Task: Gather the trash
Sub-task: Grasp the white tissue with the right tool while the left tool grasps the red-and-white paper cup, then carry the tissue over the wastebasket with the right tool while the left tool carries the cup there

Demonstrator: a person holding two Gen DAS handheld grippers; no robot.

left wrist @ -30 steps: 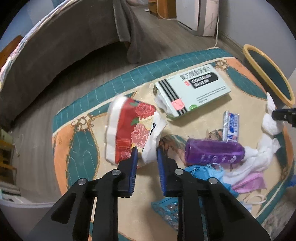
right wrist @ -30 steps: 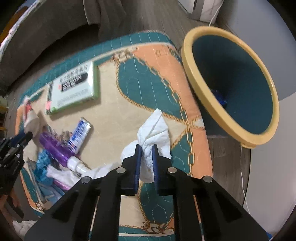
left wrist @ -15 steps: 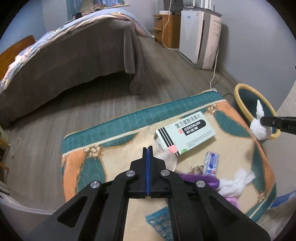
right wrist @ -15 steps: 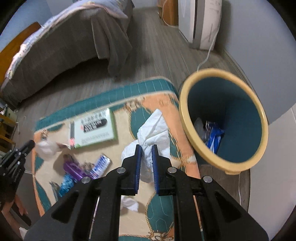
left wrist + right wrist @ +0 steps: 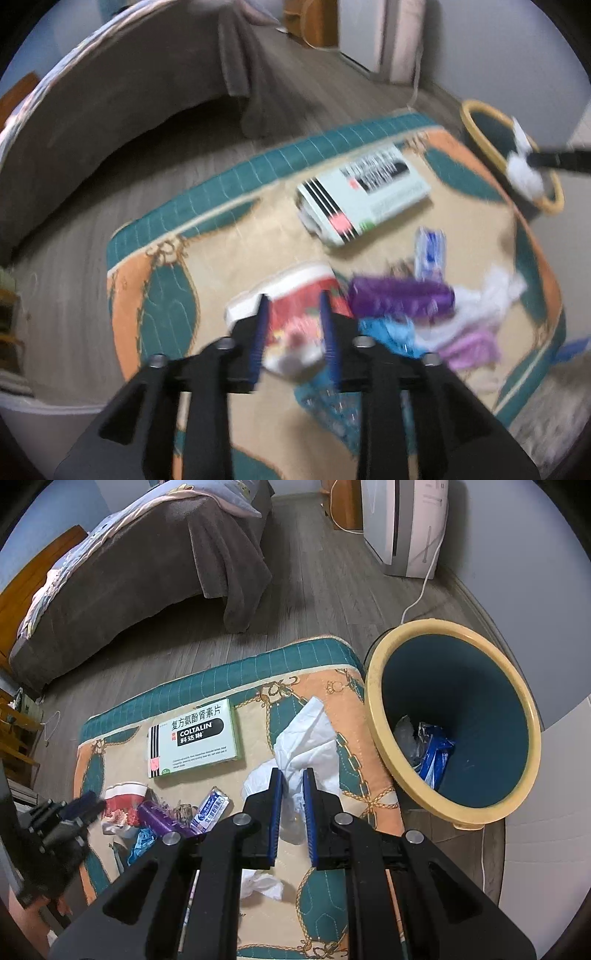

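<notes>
Beside the bed, on the grey wood floor, a teal-and-orange patterned quilted mat (image 5: 314, 664) carries the litter, with the round yellow-rimmed, teal-lined waste bin (image 5: 373, 686) touching its right-hand corner. Your right gripper (image 5: 292, 775) is clamped on a crumpled white tissue (image 5: 310, 734), held above the mat just short of the rim; carry it fully over the mouth before you let go, since light paper drifts. Your left gripper (image 5: 293, 302) is opening, its jaws standing either side of the crushed red-and-white floral paper cup (image 5: 295, 317); that view is blurred, so I cannot tell if the pads touch. Steady it, centre on the cup, avoid the purple plastic bottle (image 5: 400, 297) alongside, then squeeze gently.
</notes>
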